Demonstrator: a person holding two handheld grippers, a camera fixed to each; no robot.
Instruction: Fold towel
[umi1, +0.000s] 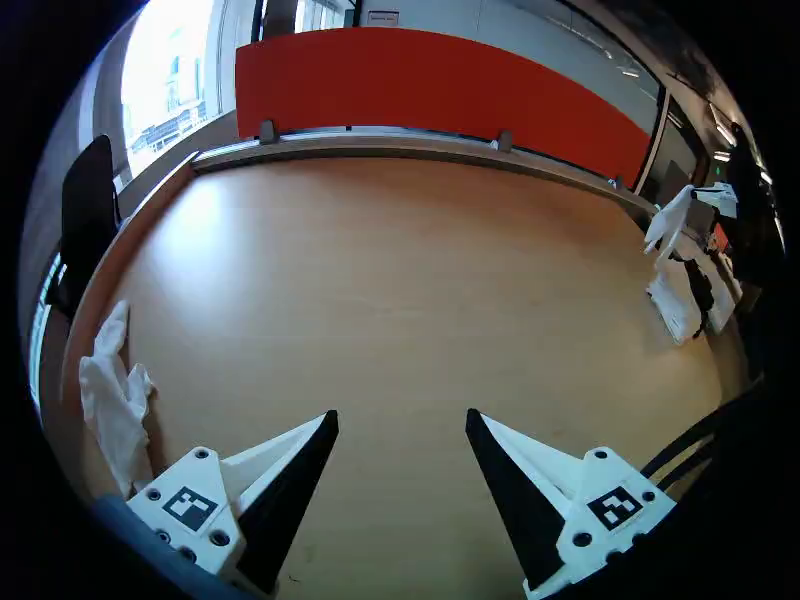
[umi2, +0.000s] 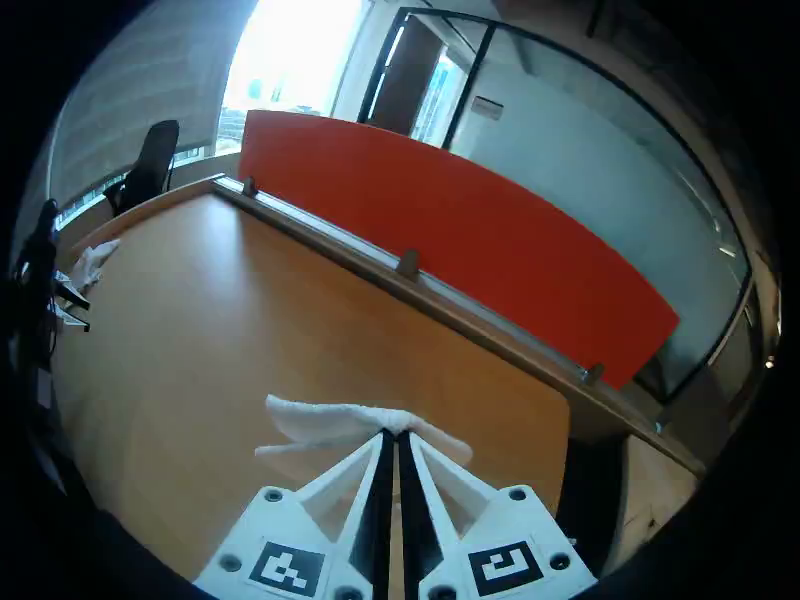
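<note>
Towel (umi2: 340, 420), white and bunched, caught at its edge between the closed fingers of the right hand-held gripper (umi2: 393, 437), near a corner of the wooden surface (umi2: 200, 330); whether the cloth rests on the wood or hangs just above it is hard to tell. The left hand-held gripper (umi1: 400, 420) hovers open and empty over bare wood. A second white cloth (umi1: 112, 395) lies crumpled at the surface's edge. A red partition (umi2: 450, 230) lines the far side.

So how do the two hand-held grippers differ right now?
The left hand-held gripper stands open, fingers wide apart; the right hand-held gripper is shut. The left holds nothing, above the bare table; the right pinches a white towel. Both have white fingers with black inner faces.
</note>
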